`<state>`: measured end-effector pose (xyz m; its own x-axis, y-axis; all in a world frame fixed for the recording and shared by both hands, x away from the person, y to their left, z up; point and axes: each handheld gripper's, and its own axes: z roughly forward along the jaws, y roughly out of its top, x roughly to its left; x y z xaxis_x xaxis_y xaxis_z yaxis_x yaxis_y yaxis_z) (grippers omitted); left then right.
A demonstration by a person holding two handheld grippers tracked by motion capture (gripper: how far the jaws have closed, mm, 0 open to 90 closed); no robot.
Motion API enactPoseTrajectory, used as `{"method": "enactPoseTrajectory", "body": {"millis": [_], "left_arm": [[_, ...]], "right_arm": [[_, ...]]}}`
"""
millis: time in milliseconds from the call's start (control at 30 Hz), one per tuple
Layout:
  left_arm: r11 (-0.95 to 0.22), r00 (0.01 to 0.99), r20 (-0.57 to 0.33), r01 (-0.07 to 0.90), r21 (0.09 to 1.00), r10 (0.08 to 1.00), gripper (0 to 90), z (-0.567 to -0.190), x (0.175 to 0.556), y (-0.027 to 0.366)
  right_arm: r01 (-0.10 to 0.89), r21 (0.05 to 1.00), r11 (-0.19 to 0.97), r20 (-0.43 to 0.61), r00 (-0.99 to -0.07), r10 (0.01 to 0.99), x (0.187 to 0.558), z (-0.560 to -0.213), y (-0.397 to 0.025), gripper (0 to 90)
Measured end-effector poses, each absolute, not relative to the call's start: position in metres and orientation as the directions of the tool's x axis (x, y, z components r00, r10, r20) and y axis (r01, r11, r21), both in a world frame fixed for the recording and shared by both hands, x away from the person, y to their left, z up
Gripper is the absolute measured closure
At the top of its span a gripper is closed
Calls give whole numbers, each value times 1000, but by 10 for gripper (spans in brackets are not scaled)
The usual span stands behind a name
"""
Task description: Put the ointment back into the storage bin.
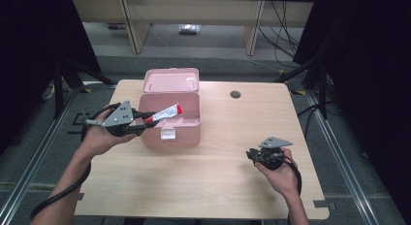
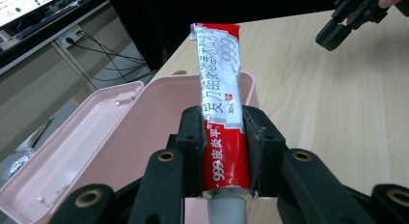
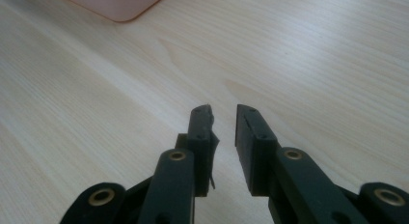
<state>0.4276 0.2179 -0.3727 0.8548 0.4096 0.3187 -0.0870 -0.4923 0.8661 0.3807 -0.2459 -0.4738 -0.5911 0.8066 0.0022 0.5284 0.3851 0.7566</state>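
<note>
A red and white ointment tube (image 1: 167, 112) is clamped near its cap end by my left gripper (image 1: 148, 122), which is shut on it. The tube (image 2: 219, 64) points out over the open pink box (image 1: 191, 133), above its left rim and slanted upward. The box's lid (image 1: 169, 80) lies flipped back behind it. In the left gripper view the pads (image 2: 193, 137) press both sides of the tube. My right gripper (image 1: 250, 154) rests low over the table at the front right, its jaws a narrow gap apart with nothing between them (image 3: 224, 110).
The light wooden table (image 1: 218, 176) has a round cable hole (image 1: 235, 94) at the back right. A corner of the pink box (image 3: 115, 2) lies ahead of the right gripper. Dark stands and cables line the floor on both sides.
</note>
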Motion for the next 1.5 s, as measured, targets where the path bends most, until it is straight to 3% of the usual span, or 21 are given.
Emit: {"method": "enactPoseTrajectory", "body": {"millis": [800, 833, 867, 1500], "left_arm": [[-541, 882, 292, -51, 839, 371, 706, -366, 467, 225], [-545, 885, 288, -48, 837, 366, 706, -365, 470, 225], [-550, 887, 287, -46, 834, 361, 706, -365, 472, 224], [-706, 934, 249, 4, 708, 255, 706, -362, 508, 215]], "right_arm": [[518, 767, 379, -14, -576, 817, 376, -467, -256, 772], [549, 759, 350, 20, -557, 831, 373, -467, -254, 772], [515, 768, 380, -21, -573, 819, 375, -467, -257, 772], [554, 744, 373, 13, -570, 821, 370, -465, -260, 760]]}}
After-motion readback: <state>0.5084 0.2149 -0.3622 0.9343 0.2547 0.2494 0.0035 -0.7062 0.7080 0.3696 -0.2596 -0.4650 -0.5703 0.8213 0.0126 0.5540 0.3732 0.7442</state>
